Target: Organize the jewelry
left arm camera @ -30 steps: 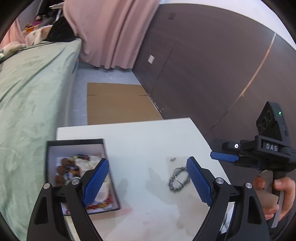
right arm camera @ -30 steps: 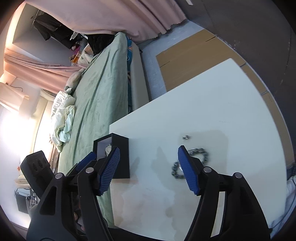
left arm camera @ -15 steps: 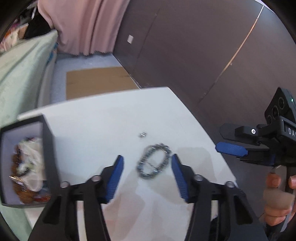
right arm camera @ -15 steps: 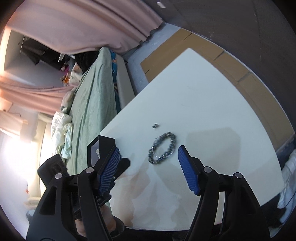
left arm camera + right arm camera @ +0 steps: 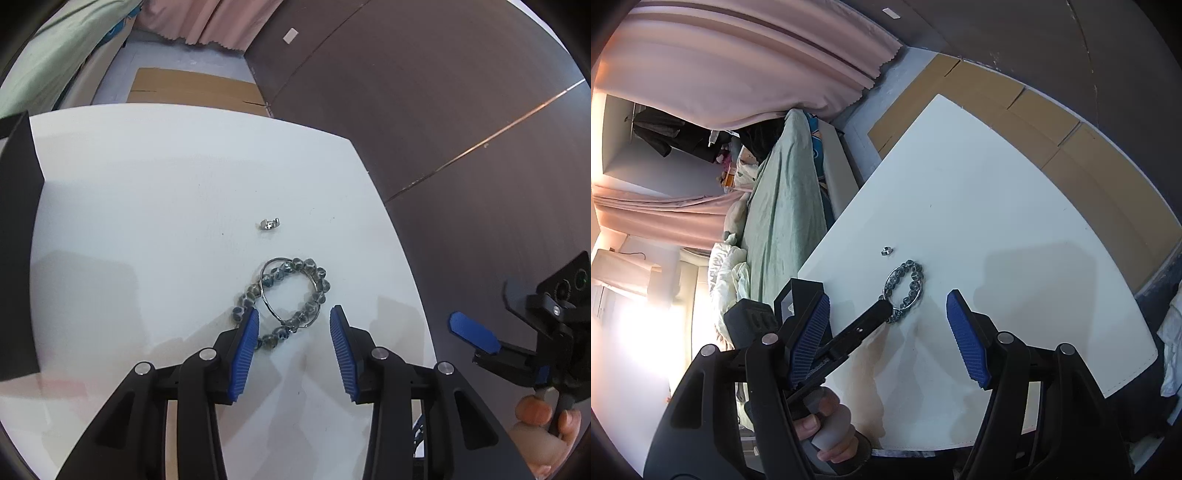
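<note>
A dark beaded bracelet (image 5: 286, 299) lies on the white table (image 5: 147, 206) with a thin silver bangle (image 5: 291, 291) resting on it. A small silver piece (image 5: 269, 224) lies just beyond them. My left gripper (image 5: 293, 325) is open and low over the table, its blue pads on either side of the bracelet's near end. In the right wrist view the bracelet (image 5: 905, 288) lies ahead with the left gripper's tip touching its near edge. My right gripper (image 5: 886, 321) is open and empty, held back above the table.
A black jewelry box (image 5: 16, 240) stands at the table's left edge; its corner also shows in the right wrist view (image 5: 798, 295). A green-covered bed (image 5: 783, 206) lies beyond it. Cardboard (image 5: 192, 88) lies on the floor by the dark wall.
My left gripper has swung right from the box, dropped toward the table and narrowed around the bracelet. My right gripper has drawn back and tilted, staying open.
</note>
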A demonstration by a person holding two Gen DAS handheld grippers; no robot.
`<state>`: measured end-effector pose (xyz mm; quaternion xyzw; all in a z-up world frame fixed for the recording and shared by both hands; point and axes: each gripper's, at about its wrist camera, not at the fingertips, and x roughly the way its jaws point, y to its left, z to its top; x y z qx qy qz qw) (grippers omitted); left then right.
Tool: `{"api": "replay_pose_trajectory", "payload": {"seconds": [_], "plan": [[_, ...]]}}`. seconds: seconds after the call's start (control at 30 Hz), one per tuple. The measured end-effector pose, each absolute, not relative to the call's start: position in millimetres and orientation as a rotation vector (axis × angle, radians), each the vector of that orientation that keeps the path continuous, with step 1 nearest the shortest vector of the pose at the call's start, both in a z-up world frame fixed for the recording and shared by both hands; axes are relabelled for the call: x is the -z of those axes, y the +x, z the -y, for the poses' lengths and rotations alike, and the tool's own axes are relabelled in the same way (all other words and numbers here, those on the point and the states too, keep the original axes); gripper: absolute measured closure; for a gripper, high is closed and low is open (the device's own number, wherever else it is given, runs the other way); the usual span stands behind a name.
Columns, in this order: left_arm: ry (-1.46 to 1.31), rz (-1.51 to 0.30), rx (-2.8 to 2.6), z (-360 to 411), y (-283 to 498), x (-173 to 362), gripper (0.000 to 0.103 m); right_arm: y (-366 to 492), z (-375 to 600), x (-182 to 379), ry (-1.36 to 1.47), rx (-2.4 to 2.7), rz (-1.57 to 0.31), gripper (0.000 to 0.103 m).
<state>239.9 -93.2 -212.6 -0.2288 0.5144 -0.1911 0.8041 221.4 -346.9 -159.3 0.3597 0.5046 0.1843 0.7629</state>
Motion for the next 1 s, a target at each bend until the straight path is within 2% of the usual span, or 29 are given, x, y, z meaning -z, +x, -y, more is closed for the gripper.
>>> {"api": "replay_pose_trajectory", "payload": {"seconds": [0.17,0.2,0.23,0.3,0.37,0.47,0.93,1.0], "plan": [[-0.499,-1.087,0.385,99.3,246.0,214.8,0.066,220.5,349.6,160.3,0.790,-0.398,-1.093,0.036],[-0.502,-1.084,0.376,99.6,247.1,214.7,0.068,221.0,349.2,160.4,0.790,-0.398,-1.093,0.036],[-0.500,-1.082,0.365,100.1,248.7,215.2,0.072,221.1,349.4,160.6,0.789,-0.397,-1.093,0.036],[-0.495,-1.076,0.329,96.5,249.7,216.8,0.089,221.9,347.8,162.2,0.784,-0.391,-1.097,0.036],[-0.503,-1.081,0.315,91.9,251.8,219.8,0.097,223.4,346.1,164.4,0.778,-0.385,-1.107,0.036],[-0.528,-1.087,0.323,88.4,254.8,222.3,0.102,225.3,343.2,166.4,0.773,-0.382,-1.118,0.036],[-0.551,-0.955,0.443,77.4,238.2,168.0,0.103,235.7,319.4,167.6,0.684,-0.388,-1.085,0.037],[-0.558,-0.937,0.430,69.3,235.3,163.2,0.102,238.5,313.6,167.8,0.652,-0.381,-1.078,0.039]]}}
